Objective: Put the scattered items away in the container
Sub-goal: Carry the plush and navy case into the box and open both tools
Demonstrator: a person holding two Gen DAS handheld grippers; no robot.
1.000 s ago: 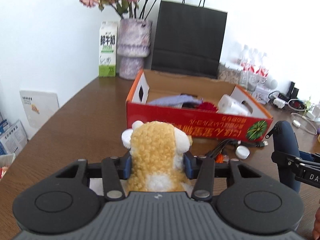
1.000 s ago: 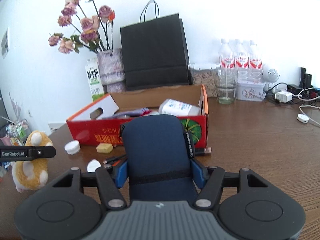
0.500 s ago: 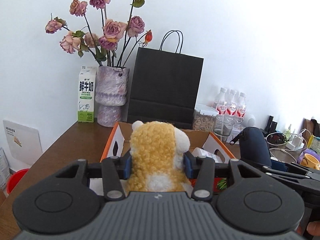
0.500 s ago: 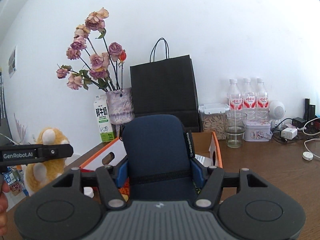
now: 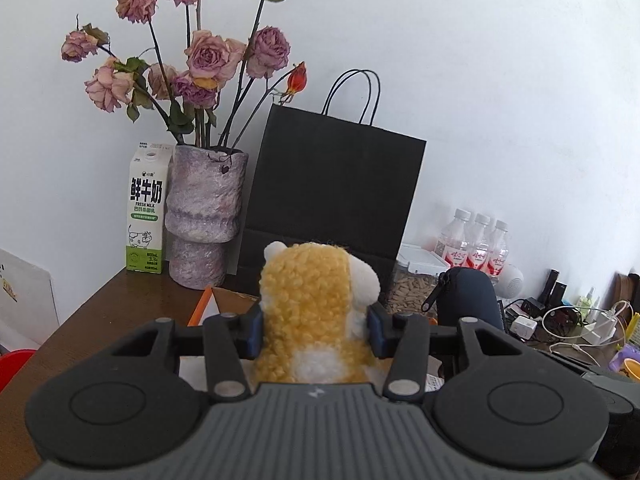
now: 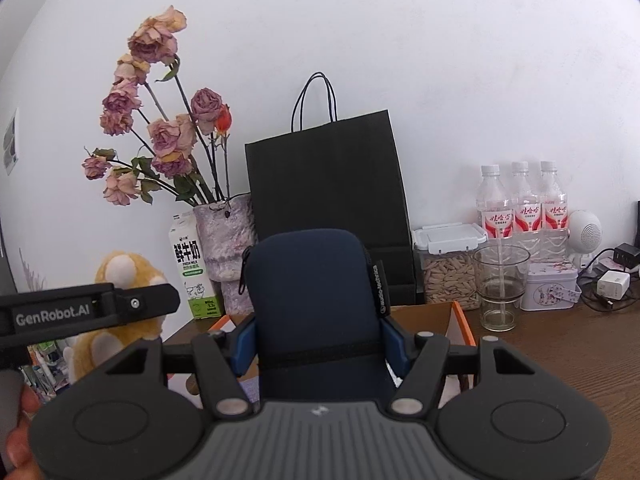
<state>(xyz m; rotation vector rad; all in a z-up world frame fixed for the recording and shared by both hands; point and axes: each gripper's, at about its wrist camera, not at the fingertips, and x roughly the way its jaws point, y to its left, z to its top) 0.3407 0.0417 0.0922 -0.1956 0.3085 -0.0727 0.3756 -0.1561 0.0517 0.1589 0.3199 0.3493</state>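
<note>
A yellow and white plush toy [image 5: 316, 312] sits upright between the blue pads of my left gripper [image 5: 315, 330], which is shut on it. My right gripper [image 6: 320, 340] is shut on a dark navy zip pouch [image 6: 316, 304]. Both are raised above the red cardboard box, of which only an orange rim corner [image 5: 200, 308] and a side edge [image 6: 464, 320] show. The plush toy [image 6: 120, 276] also appears at the left of the right wrist view, and the pouch [image 5: 468, 296] at the right of the left wrist view. The box's inside is hidden.
Behind the box stand a black paper bag [image 5: 332, 192], a vase of dried roses [image 5: 204, 216] and a milk carton [image 5: 146, 208]. Water bottles [image 6: 520, 204], a seed container [image 6: 448, 268], a glass [image 6: 500, 284] and chargers with cables [image 6: 612, 280] crowd the right of the brown table [image 6: 568, 352].
Both grippers have risen and moved forward with their loads. The box has dropped below the view, and its contents no longer show.
</note>
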